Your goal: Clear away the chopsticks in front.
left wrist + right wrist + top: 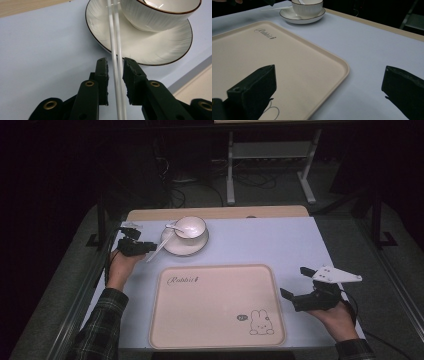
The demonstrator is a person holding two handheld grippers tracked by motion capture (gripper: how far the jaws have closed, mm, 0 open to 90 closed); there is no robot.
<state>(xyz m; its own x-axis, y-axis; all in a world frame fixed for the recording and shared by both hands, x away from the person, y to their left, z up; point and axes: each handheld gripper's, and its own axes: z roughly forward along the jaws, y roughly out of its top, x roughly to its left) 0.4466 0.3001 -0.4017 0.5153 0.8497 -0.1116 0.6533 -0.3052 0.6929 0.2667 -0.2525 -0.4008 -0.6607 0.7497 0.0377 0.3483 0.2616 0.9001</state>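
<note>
Beside saucer (184, 244): bare tray (217, 305); right tool (300, 285) agape

Bare tray (215, 305) fills lower centre; upper left is blocked by saucer (184, 246), bowl (190, 226) and spoon (162, 244); upper right lies open

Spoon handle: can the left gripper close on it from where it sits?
Probably yes. The left gripper has its jaws on either side of the spoon handle, with small gaps and nothing between.
</note>
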